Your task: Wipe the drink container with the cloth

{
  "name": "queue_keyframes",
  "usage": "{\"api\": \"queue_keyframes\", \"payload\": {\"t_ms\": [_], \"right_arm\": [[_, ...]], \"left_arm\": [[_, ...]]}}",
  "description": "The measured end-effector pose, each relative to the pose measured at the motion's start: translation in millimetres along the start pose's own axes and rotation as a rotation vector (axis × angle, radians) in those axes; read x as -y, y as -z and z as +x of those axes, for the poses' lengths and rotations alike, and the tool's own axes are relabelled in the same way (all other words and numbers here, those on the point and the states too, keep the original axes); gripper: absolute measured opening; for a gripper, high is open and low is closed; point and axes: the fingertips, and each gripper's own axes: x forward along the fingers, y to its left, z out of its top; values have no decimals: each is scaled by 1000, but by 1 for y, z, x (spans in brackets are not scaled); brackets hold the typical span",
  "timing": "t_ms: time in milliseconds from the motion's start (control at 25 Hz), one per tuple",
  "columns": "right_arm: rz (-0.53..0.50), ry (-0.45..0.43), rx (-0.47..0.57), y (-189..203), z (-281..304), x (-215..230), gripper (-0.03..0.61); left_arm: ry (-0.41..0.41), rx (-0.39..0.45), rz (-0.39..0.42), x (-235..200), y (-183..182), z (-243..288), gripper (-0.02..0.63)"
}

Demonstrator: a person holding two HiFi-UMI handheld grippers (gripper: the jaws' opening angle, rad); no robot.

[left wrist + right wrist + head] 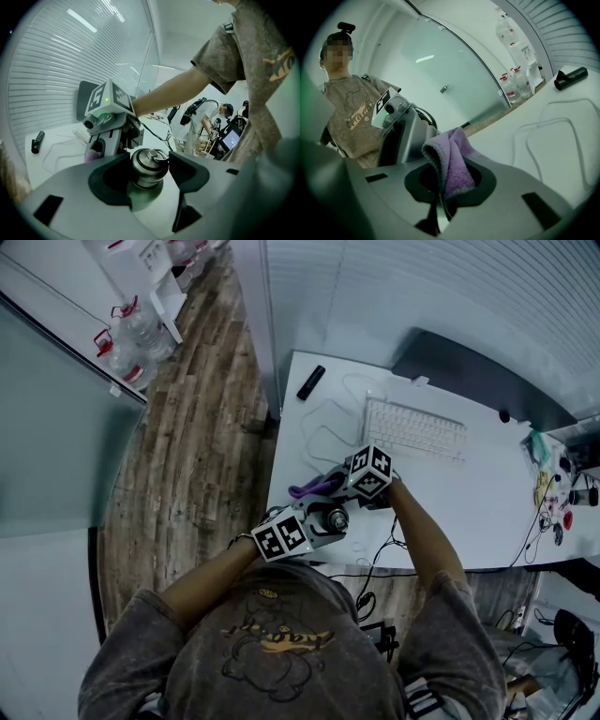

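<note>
left gripper point(151, 172): jaws stand wide and clamp the flask point(148, 161), a steel drink container with a ring on its lid. the pads press on both sides of the flask body. in the head view this gripper point(328, 521) is held in front of the person's chest, over the near edge of the white desk point(487, 512), with the flask point(335, 518) upright between the jaws.

right gripper point(447, 183): jaws stand narrow and pinch the purple cloth point(454, 164). one folded end of the cloth sticks up above the pads. in the head view this gripper point(323, 489) sits just beyond the left one, its jaws pointing toward the person's left, with the cloth point(305, 490) at the tip. the cloth is just beside the flask; whether it touches the flask cannot be told.

farther back on the desk: a looping white cable point(323, 427), then a white keyboard point(414, 430), and a black stick point(310, 382) near the far left corner. water bottles point(131, 338) stand on the wooden floor point(202, 446) to the left, well apart from the desk.
</note>
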Motion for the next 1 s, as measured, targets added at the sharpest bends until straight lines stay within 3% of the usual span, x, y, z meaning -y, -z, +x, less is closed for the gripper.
{"api": "queue_keyframes", "payload": {"t_ms": [520, 1000], "right_arm": [[42, 11, 9, 5, -5, 2, 48], [82, 86, 100, 11, -25, 3, 48]], "left_arm": [[11, 3, -29, -2, 0, 2, 264], [14, -5, -29, -2, 1, 2, 265]]}}
